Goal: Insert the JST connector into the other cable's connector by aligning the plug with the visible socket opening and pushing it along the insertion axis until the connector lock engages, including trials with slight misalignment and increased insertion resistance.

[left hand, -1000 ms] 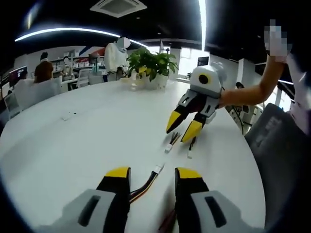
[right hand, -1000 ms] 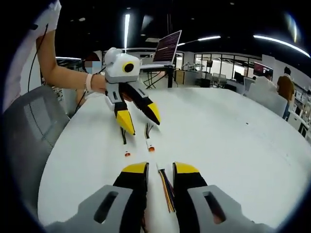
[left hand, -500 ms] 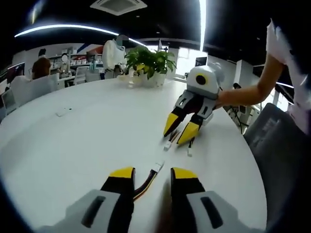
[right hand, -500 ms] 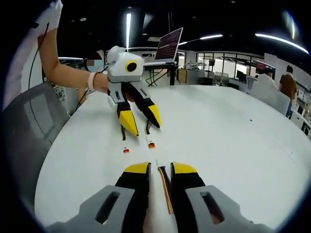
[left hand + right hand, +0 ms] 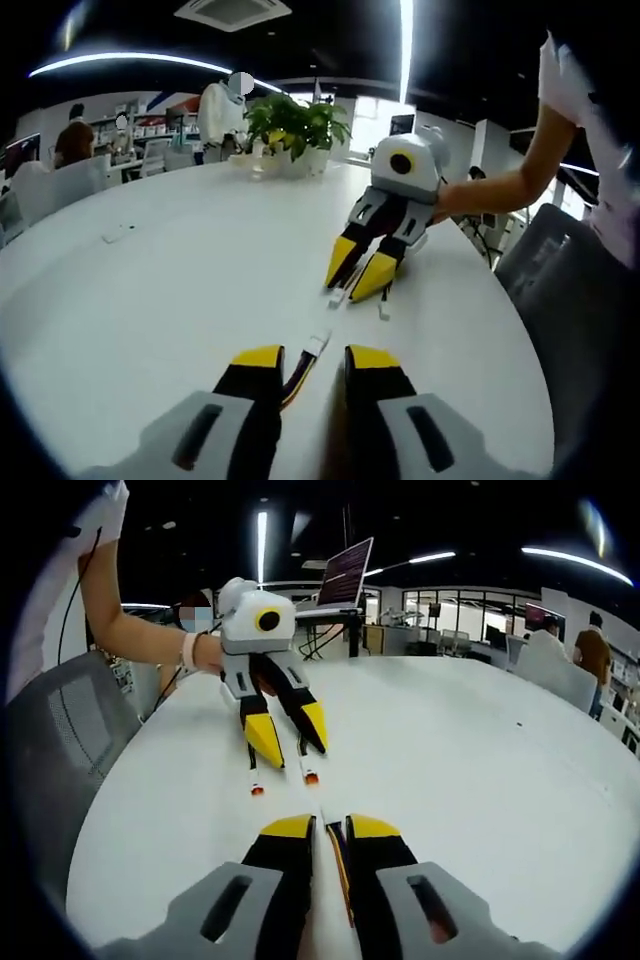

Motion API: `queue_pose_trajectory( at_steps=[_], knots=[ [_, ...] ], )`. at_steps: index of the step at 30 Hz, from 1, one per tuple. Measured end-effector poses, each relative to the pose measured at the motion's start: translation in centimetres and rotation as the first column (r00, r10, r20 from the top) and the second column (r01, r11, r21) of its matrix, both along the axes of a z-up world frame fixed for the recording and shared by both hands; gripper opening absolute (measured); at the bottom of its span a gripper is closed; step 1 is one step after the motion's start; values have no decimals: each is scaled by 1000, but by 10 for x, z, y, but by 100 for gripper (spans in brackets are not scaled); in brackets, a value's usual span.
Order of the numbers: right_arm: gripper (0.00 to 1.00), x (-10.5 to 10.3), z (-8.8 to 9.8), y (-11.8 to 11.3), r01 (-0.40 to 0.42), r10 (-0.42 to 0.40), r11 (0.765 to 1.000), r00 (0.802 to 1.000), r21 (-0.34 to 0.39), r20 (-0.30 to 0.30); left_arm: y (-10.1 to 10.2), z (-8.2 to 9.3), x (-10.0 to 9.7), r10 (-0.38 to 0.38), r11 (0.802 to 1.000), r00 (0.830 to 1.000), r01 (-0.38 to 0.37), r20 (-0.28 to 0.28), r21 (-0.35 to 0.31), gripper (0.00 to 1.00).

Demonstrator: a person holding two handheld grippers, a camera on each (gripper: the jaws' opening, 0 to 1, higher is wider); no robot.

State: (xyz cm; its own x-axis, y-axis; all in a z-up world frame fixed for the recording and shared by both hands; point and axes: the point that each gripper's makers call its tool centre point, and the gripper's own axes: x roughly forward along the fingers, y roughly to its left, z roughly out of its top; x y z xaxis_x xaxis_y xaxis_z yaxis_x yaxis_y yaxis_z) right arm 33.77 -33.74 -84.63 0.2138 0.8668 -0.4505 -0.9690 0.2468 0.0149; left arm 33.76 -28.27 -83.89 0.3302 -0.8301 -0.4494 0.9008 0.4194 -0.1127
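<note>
Left gripper [image 5: 306, 357]: jaws stand a narrow gap apart, astride a multi-wire cable [image 5: 296, 379] whose white connector [image 5: 317, 345] lies on the table just ahead of the tips. Whether the pads press the wires cannot be told.

Right gripper [image 5: 330, 826]: jaws nearly closed about a second bundle of coloured wires [image 5: 341, 865] running back between them; actual grip cannot be told.

Each gripper appears ahead of the other's jaws, tips down at the white table [image 5: 180, 270]. Two short leads with orange ends [image 5: 311, 777] lie on the surface between the grippers.

Surroundings: a potted plant [image 5: 292, 125] stands far ahead, left of the left jaws. A grey chair [image 5: 60, 750] sits beyond the table edge, left of the right jaws. A laptop [image 5: 345, 575] stands beyond. The tabletop to either side of both jaw pairs offers open room.
</note>
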Motion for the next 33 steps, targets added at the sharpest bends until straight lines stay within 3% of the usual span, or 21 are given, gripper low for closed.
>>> queue_pose_trajectory(
  at_steps=[4,7,17,19,23,33],
  knots=[
    [10,1,-1,1,3,-3,1000,1000,3,-4,2,0,2,-13,1000,1000,13,15,-4,18],
    [9,-1,-1,1,3,-3,1000,1000,7,-4,0,2,2,-7,999,1000,7,-16,-50,19],
    [8,0,-2,0,-4,4,1000,1000,17,11,-3,-6,-3,-61,998,998,61,18,-6,15],
    [7,1,-3,0,-4,4,1000,1000,17,12,-1,-6,-2,-50,998,999,50,1,-27,15],
    [7,2,-3,0,-1,1,1000,1000,21,6,-3,-6,-3,-67,998,997,67,38,-3,13],
    [5,4,-3,0,-1,1,999,1000,41,14,-4,-5,3,-52,998,996,54,75,-23,6]
  ],
)
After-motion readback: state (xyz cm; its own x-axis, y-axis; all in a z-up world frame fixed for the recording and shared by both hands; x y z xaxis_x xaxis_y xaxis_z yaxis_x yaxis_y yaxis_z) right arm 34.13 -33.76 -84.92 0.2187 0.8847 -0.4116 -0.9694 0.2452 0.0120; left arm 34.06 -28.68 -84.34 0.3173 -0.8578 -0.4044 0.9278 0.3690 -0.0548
